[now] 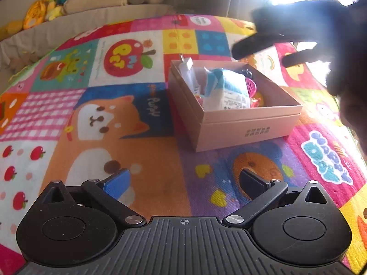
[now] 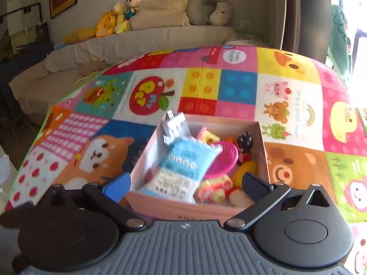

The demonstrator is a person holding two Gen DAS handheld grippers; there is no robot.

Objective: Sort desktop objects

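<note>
A pink cardboard box (image 1: 247, 126) stands on the colourful play mat and shows in the right wrist view too (image 2: 183, 208). It holds a blue and white packet (image 2: 181, 167), a white USB adapter (image 2: 174, 126), a pink round toy (image 2: 222, 160), a black and red figure (image 2: 245, 147) and several small yellow and red toys. My left gripper (image 1: 184, 183) is open and empty, low over the mat in front of the box. My right gripper (image 2: 187, 185) is open and empty, just above the box's near edge. It appears as a dark blurred shape (image 1: 298, 29) in the left wrist view.
The play mat (image 2: 286, 114) covers the table. A beige sofa (image 2: 137, 41) with plush toys (image 2: 114, 20) and cushions stands behind it. Bright window light comes from the right.
</note>
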